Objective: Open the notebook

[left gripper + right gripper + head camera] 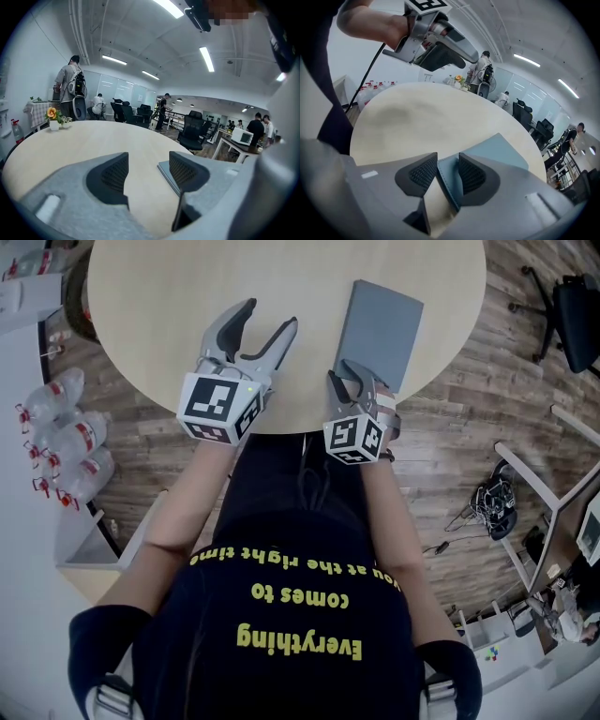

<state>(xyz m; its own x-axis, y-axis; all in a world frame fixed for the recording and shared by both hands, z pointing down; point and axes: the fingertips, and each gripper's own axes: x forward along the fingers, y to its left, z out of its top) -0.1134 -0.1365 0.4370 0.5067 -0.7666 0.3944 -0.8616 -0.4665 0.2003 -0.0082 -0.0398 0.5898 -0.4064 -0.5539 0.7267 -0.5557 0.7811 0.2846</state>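
Note:
A grey notebook (380, 329) lies closed on the right side of the round, light wooden table (178, 296), its near end close to the table's edge. My right gripper (349, 373) is at the notebook's near left corner. In the right gripper view that corner (446, 176) stands between the two pads, touching both, and the right gripper (447, 174) is shut on it. My left gripper (270, 315) hovers over bare table to the left of the notebook, jaws wide and empty. In the left gripper view the left gripper (147, 171) looks across the table, with the notebook's edge (165, 172) by its right pad.
A small flower pot (53, 119) stands at the table's far rim. Office chairs (192, 129), desks and several people fill the room beyond. Water bottles (66, 432) lie on the floor at the left. A black chair (572, 310) is to the right.

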